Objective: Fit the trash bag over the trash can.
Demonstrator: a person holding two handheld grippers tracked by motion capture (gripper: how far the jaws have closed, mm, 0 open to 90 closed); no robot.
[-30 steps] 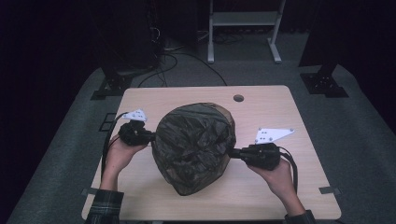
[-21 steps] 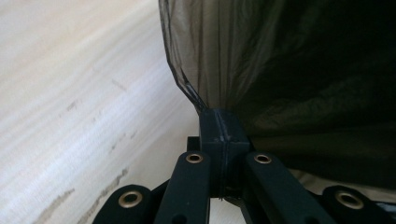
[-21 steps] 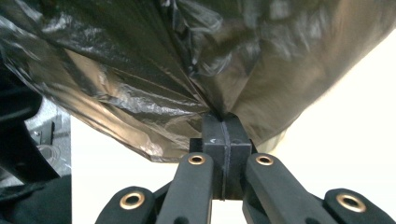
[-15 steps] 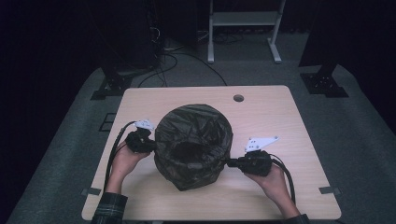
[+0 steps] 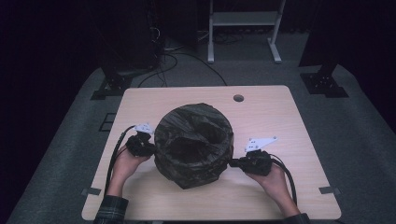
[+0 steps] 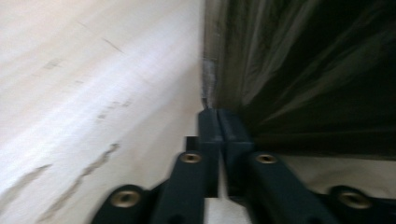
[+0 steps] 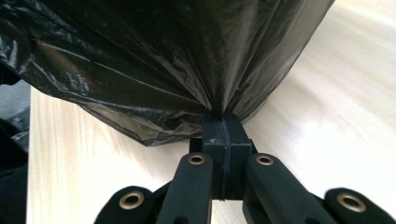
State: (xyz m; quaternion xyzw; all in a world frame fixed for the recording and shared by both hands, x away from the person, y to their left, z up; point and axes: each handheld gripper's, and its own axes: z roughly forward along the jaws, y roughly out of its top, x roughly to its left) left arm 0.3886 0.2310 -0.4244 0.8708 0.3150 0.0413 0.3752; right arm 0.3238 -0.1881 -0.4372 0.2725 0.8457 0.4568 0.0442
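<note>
High view: a dark, crinkled plastic garbage bag [image 5: 194,142], puffed up and open at the top, standing near the middle of a pale wooden surface [image 5: 280,116]. Left tool [image 5: 148,148] pressed against the bag's left side, held by a hand [image 5: 128,161] with a plaid cuff below it. Right tool [image 5: 235,163] at the bag's lower right edge, held by the other hand [image 5: 273,179]. A grey three-cornered plate on top of each tool, a black cable trailing from each toward the near edge of the surface. A small round hole [image 5: 238,98] in the surface beyond the bag. Grey floor around the surface, with a white frame [image 5: 243,21] and dark stands beyond the bag.

Left gripper view: blurred. Left tool [image 6: 218,122] with its two black jaws nearly together, their tips at the bag's [image 6: 299,70] edge where the plastic meets the surface [image 6: 93,84]; jaws lately easing apart a little. Thin plastic seems to run into the narrow gap, though blur hides how firmly.

Right gripper view: right tool [image 7: 223,126] with jaws pressed together, clamped on a gathered pinch of the bag [image 7: 154,56]. Plastic fanning out in pleats from the clamp, billowing above the surface [image 7: 327,116].
</note>
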